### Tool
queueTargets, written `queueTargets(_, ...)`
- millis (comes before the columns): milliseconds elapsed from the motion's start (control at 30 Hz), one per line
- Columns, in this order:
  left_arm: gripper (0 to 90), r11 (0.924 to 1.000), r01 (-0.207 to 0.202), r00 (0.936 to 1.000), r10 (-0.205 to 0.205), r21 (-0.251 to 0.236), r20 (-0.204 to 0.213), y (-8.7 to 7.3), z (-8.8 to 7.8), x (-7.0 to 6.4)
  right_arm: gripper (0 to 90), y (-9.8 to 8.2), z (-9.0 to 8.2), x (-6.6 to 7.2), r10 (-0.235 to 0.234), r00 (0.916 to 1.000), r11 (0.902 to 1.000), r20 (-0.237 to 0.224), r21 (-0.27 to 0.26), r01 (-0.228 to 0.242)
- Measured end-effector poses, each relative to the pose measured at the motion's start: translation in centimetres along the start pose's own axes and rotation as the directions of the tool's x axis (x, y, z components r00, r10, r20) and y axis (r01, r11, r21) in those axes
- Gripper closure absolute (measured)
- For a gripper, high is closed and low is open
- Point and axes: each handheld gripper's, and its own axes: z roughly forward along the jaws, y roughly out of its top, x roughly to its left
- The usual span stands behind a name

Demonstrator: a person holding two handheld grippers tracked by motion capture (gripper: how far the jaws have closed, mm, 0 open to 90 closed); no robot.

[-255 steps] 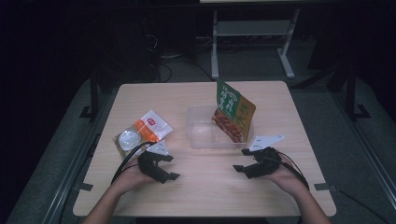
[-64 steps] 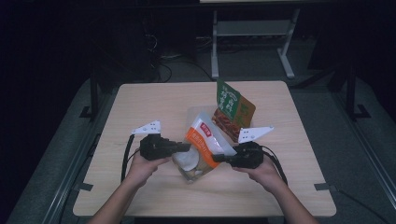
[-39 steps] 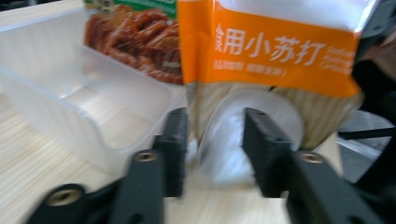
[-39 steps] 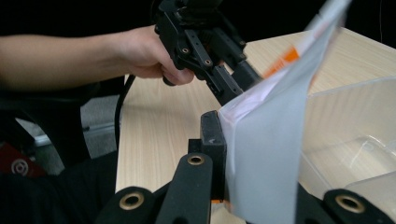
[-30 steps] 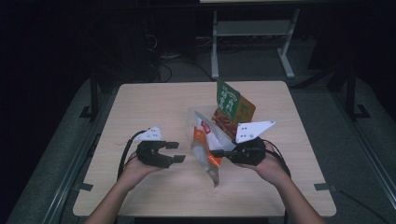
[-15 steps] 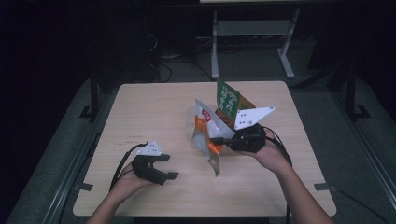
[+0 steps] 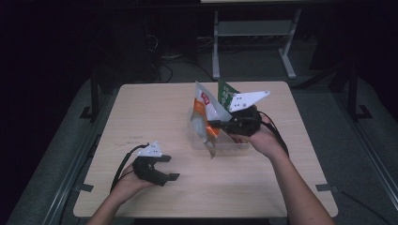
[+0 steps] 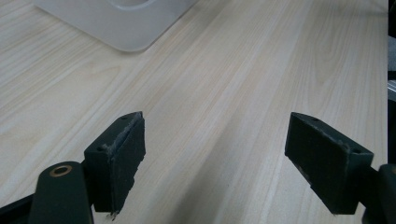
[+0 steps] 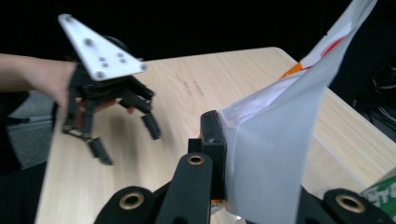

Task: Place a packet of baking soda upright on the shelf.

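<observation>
Two hand-held grippers over one wooden table (image 7: 150,112). Right gripper (image 7: 217,125), at about 2 o'clock from table centre: jaws clamped on a white-and-orange snack pouch (image 7: 204,115), held upright above a clear plastic tray (image 7: 237,144); in the right gripper view the pouch (image 9: 275,140) is pinched between the jaws. Green bag (image 7: 227,95) stands just behind, at 12 o'clock of the gripper. Left gripper (image 7: 168,168), at 7 o'clock: jaws spread wide, nothing between them, bare tabletop (image 8: 224,93) beneath; tray corner (image 8: 126,28) at 11 o'clock in its view.
</observation>
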Motion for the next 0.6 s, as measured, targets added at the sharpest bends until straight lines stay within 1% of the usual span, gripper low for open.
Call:
queueTargets(100, 19.8, 1.0, -0.001, 1.0, 0.001, -0.008, 0.0, 0.0, -0.1, 0.0, 90.0, 0.3, 0.7, -0.5, -0.006, 0.9996, 0.9999, 0.028, 0.013, 0.005)
queueTargets(167, 19.8, 0.9999, 0.003, 1.0, -0.003, -0.013, 0.001, 0.0, -0.1, 0.0, 90.0, 0.6, 1.2, -0.8, -0.014, 0.9982, 0.9992, 0.058, 0.037, 0.012)
queueTargets(367, 19.8, 0.9998, 0.003, 1.0, -0.003, -0.019, -0.001, 0.1, -0.2, 0.1, 90.0, 1.4, 2.4, -1.6, -0.028, 0.9961, 0.9979, 0.084, 0.061, 0.023)
queueTargets(400, 19.8, 0.9998, 0.005, 1.0, -0.005, -0.02, -0.001, 0.1, -0.3, 0.1, 90.0, 1.5, 2.6, -1.7, -0.019, 0.9959, 0.9976, 0.088, 0.068, 0.013)
queueTargets(467, 19.7, 0.9997, 0.005, 1.0, -0.005, -0.023, -0.001, 0.1, -0.3, 0.2, 90.0, 1.6, 3.0, -2.0, -0.032, 0.9948, 0.997, 0.097, 0.073, 0.025)
queueTargets(533, 19.7, 0.9997, 0.005, 1.0, -0.005, -0.023, -0.002, 0.1, -0.3, 0.2, 90.0, 1.8, 3.4, -2.1, -0.026, 0.9937, 0.9957, 0.109, 0.092, 0.016)
queueTargets(567, 19.8, 0.9998, 0.005, 1.0, -0.005, -0.018, 0.0, 0.0, -0.4, 0.3, 90.0, 1.9, 3.6, -2.3, -0.04, 0.993, 0.9944, 0.111, 0.101, 0.029)
queueTargets(600, 19.7, 0.9998, 0.005, 1.0, -0.005, -0.018, 0.0, 0.0, -0.4, 0.3, 90.0, 1.9, 3.8, -2.4, -0.034, 0.9924, 0.9935, 0.119, 0.112, 0.02)
